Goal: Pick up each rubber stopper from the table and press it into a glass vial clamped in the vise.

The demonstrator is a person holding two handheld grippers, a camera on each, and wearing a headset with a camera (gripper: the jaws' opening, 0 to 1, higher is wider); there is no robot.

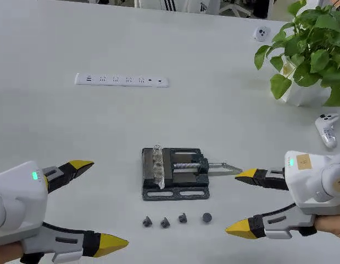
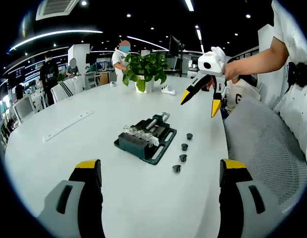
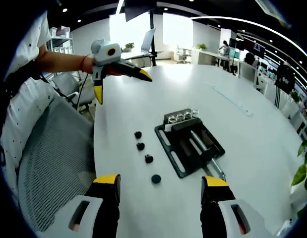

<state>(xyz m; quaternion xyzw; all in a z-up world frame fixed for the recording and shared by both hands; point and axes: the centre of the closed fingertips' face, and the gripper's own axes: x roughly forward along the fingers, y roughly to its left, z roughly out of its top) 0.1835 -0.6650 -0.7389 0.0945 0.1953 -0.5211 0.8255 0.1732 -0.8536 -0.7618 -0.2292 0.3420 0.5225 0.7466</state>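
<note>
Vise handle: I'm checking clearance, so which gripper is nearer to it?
Right. The right gripper has its upper tip just beside the vise handle; the left gripper hangs well off, across the vise.

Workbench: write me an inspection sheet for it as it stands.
Surface: white table, smooth.
Job's things: black vise clamps a row of glass vials, unstoppered; four rubber stoppers lie in a line before it.
Clutter: power strip, potted plant, white controller.
Grippers: left gripper and right gripper both open, holding nothing, either side of the vise.
Cables: nothing seen.
Surroundings: open office; mesh chair, a person standing beyond.
</note>
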